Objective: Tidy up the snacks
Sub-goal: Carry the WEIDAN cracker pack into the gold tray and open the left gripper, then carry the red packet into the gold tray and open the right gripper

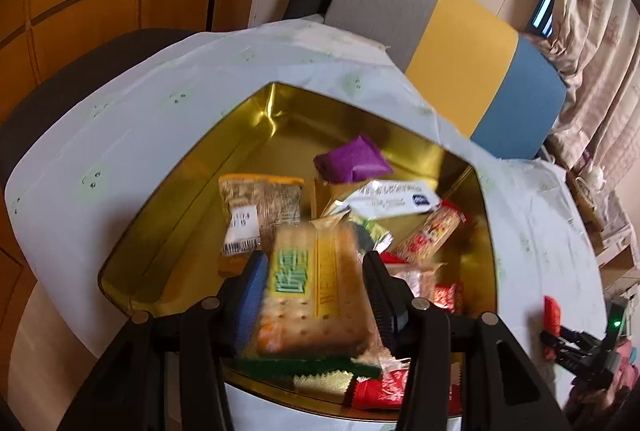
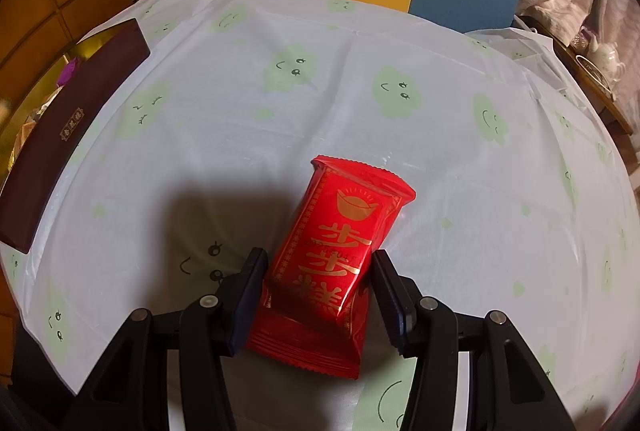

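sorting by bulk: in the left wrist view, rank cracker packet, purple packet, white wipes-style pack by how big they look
1. cracker packet, held in the left gripper; nearest the camera, so its lead is unsure.
2 and 3. white pack and purple packet look alike.

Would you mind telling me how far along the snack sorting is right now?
Mostly done: the gold tin already holds several snacks, including a purple packet. In hand: the left claw grips a cracker pack over the tin, and the right claw grips a red cake packet at the tablecloth. Left: both go in.
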`<state>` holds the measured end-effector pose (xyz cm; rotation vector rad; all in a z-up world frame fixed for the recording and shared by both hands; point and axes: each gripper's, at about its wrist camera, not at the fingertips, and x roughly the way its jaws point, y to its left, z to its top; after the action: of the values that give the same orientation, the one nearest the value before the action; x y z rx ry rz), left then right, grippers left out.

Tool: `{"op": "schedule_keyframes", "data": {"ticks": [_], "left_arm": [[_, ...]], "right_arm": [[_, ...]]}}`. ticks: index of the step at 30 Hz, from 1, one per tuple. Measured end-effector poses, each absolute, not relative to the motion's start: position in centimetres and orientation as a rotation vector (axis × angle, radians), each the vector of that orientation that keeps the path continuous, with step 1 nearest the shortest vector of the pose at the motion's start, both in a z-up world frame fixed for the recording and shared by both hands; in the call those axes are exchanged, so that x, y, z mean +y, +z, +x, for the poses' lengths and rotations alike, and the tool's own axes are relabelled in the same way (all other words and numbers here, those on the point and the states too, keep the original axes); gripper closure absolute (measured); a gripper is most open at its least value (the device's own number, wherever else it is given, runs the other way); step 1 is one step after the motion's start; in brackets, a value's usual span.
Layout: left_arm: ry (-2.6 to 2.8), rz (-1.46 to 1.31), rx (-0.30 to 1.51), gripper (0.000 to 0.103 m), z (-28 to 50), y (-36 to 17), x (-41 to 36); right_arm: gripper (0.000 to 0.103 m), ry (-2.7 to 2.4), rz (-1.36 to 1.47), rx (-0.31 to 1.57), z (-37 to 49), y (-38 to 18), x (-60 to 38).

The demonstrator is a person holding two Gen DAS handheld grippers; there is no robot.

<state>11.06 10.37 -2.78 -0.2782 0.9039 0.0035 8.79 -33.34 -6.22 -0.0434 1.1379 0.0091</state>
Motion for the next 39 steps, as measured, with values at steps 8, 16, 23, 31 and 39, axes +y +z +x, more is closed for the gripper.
{"op": "schedule_keyframes", "data": {"ticks": [8, 16, 23, 31, 39], "left_arm": [[0.046, -0.223, 0.912, 0.053, 10.0, -2.9, 10.2], [0.034, -0.199, 0.865, 0.053, 8.5, -0.9, 9.2], [-0.007, -0.178, 0.843, 0.053, 7.4, 0.2, 7.9], [-0.031, -0.167, 0.844, 0.053, 6.5, 0.3, 7.3], [-0.028, -0.166, 0.840, 0.053, 5.6, 0.2, 7.8]], "right_arm": [[0.049, 0.007, -0.032, 1.137, 8.8, -6.3, -33.6], [0.049, -0.007, -0.027, 1.128, 8.7, -6.3, -33.5], [0.049, -0.037, -0.015, 1.119, 8.5, -6.2, -33.3], [0.051, -0.085, 0.014, 1.109, 8.4, -6.2, -32.9], [0.052, -0.118, 0.075, 1.123, 8.4, -5.9, -32.7]]}}
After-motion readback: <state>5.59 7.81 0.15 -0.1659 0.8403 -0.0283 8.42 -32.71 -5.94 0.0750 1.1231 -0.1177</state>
